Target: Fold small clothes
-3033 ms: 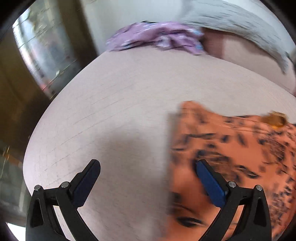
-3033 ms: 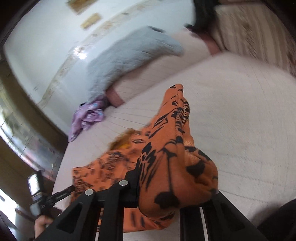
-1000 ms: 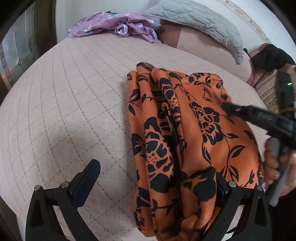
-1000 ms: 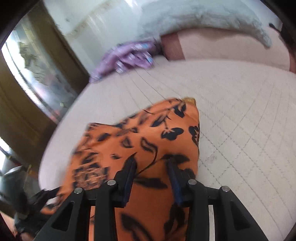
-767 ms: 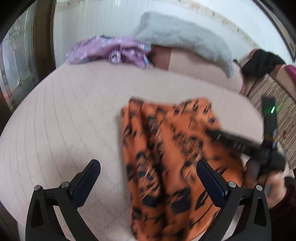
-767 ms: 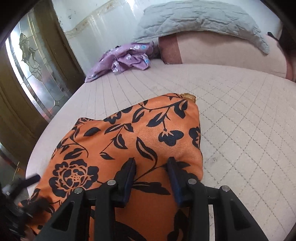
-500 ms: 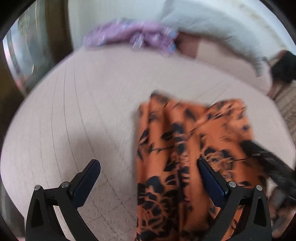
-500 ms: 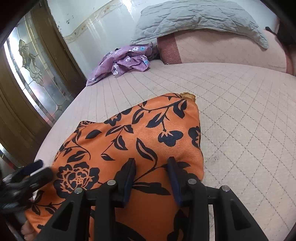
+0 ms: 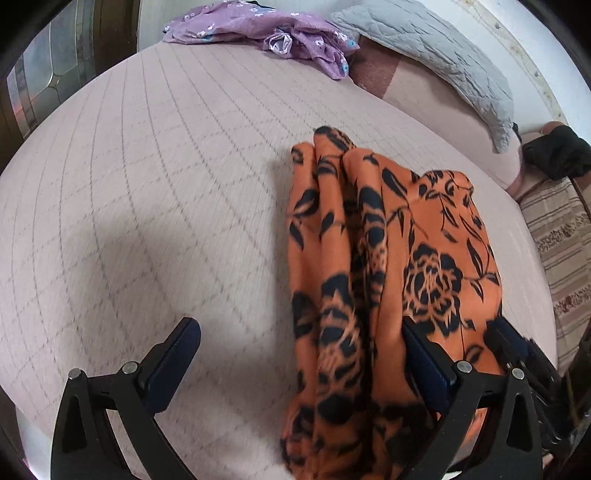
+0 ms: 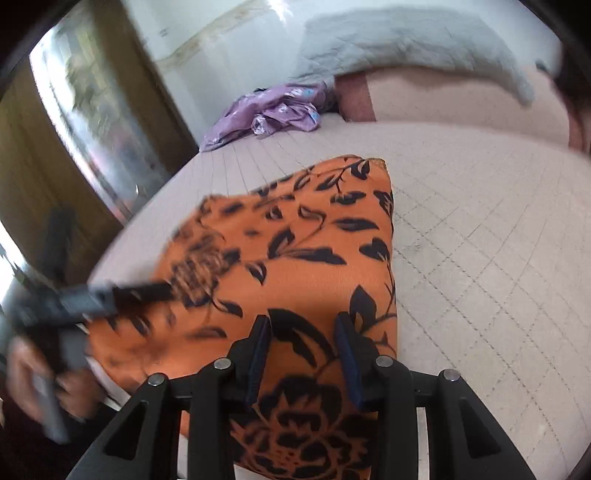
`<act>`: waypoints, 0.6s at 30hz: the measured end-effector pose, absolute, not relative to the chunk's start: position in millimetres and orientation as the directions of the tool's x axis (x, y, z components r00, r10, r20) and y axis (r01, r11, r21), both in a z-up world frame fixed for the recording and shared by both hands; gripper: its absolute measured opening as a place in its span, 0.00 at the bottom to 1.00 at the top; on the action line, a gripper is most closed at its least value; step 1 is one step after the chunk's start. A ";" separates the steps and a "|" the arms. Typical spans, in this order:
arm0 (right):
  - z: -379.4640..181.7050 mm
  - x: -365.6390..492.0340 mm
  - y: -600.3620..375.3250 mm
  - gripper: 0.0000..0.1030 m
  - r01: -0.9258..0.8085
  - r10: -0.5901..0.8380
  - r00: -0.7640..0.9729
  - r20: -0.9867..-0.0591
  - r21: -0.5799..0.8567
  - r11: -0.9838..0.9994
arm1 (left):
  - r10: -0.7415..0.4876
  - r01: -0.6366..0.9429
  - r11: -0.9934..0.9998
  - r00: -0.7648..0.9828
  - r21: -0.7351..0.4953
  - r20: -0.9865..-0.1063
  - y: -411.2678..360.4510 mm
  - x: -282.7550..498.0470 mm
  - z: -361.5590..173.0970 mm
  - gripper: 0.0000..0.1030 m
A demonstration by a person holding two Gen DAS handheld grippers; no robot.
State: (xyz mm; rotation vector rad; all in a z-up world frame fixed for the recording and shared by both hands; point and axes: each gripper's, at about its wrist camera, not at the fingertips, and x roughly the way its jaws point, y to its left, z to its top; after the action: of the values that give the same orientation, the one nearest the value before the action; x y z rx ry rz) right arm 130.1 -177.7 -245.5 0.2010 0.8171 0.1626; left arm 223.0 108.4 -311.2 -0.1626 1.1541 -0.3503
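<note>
Between the right gripper (image 10: pixel 302 354) jaws, clamped, sits the orange floral garment (image 10: pixel 295 266); the left gripper (image 9: pixel 301 363) jaws gape wide, cloth at three o'clock.

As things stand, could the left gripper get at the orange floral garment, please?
Probably yes: the left gripper is open, with the orange floral garment already lying between its jaws on the bed, nothing covering it.

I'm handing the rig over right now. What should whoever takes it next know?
Left gripper: jaws wide open, nothing held.
Right gripper: shut on the near edge of the orange garment with black flower print.
The garment lies folded over in layers on the pale quilted bed.
A crumpled purple floral garment waits at the far edge, untouched.
Left: finish and release the orange fold, then fold the purple one.
</note>
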 end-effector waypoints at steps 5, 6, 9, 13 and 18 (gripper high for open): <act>-234.8 133.4 -177.2 0.40 -0.056 0.217 0.656 -0.723 0.240 0.969 | -0.338 0.210 0.939 0.400 -0.273 -0.852 123.6 188.8 -298.7 1.00; -230.1 129.7 -181.5 0.40 -0.059 0.239 0.657 -0.715 0.267 0.962 | -0.330 0.218 0.941 0.417 -0.260 -0.847 123.5 182.3 -294.2 1.00; -219.8 109.2 -184.6 0.40 -0.077 0.256 0.678 -0.689 0.280 0.957 | -0.312 0.245 0.944 0.453 -0.219 -0.835 119.4 165.9 -284.9 1.00; -231.4 90.2 -169.2 0.39 -0.127 0.245 0.655 -0.715 0.216 0.968 | -0.256 0.220 0.960 0.437 -0.174 -0.862 115.5 152.5 -295.3 1.00; -237.1 88.9 -165.5 0.39 -0.131 0.230 0.665 -0.711 0.193 0.973 | -0.242 0.224 0.962 0.440 -0.155 -0.865 113.0 155.1 -299.5 1.00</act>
State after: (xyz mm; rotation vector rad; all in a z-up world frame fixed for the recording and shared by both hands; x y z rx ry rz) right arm 88.9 -165.5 -237.1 0.1288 0.8190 0.2045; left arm 155.1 113.0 -299.5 -0.0184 1.0766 -0.2895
